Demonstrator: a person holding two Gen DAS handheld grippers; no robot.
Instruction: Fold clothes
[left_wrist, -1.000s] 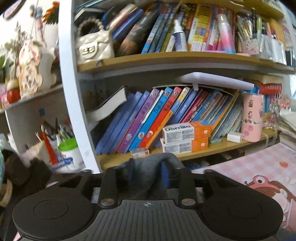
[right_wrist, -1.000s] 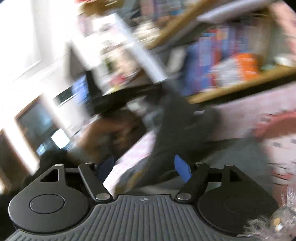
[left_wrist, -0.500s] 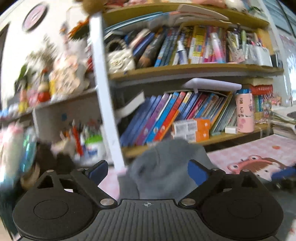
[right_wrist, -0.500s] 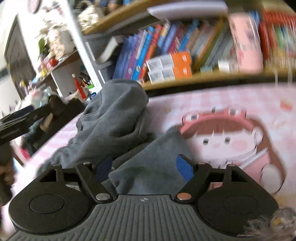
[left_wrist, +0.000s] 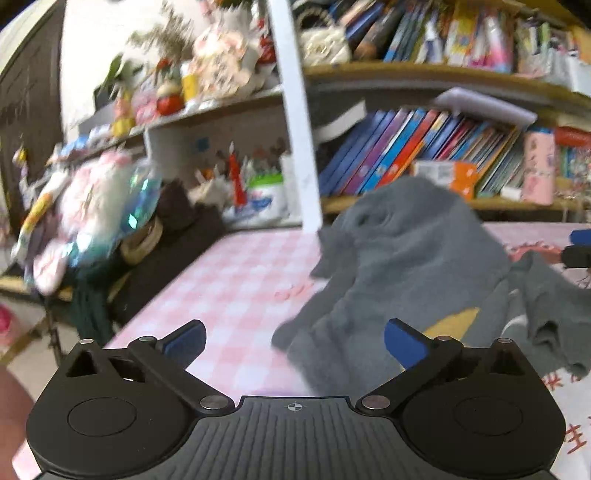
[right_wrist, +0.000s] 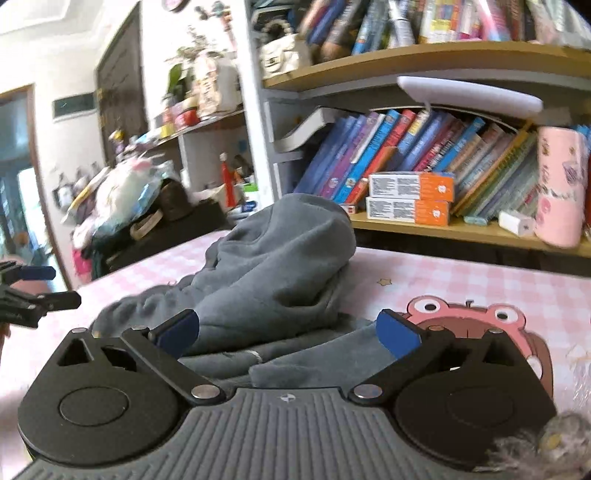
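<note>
One grey garment (right_wrist: 280, 266) lies crumpled on the worktop (right_wrist: 461, 280), heaped into a rounded mound at its far end and spreading flatter toward the cameras. In the left wrist view the same garment (left_wrist: 402, 266) fills the right half of the pink checked cloth, with a yellow patch (left_wrist: 452, 321) showing on a darker fold near the front. The cloth carries a pink cartoon face (right_wrist: 476, 317) just to the right of the fabric.

The left gripper (left_wrist: 293, 338) hovers low over the worktop (left_wrist: 236, 280) with its jaws spread wide and nothing between them; the right blue pad (left_wrist: 404, 341) sits over the garment's near edge, the left one over bare cloth. The right gripper (right_wrist: 288, 332) is likewise released, jaws wide apart, with the garment's front folds lying in the gap but not pinched. Whether either tool touches the fabric cannot be told.

Each tool appears at the edge of the other's view: the left gripper's tips at the far left of the right wrist picture, the right one's at the far right of the left.

Behind the worktop stands a bookshelf (right_wrist: 424, 59) with leaning books (right_wrist: 391, 155), two stacked orange-and-white boxes (right_wrist: 410, 203) and a pink tumbler (right_wrist: 559, 184). A cluttered side shelf (left_wrist: 207, 107) sits to the left.
</note>
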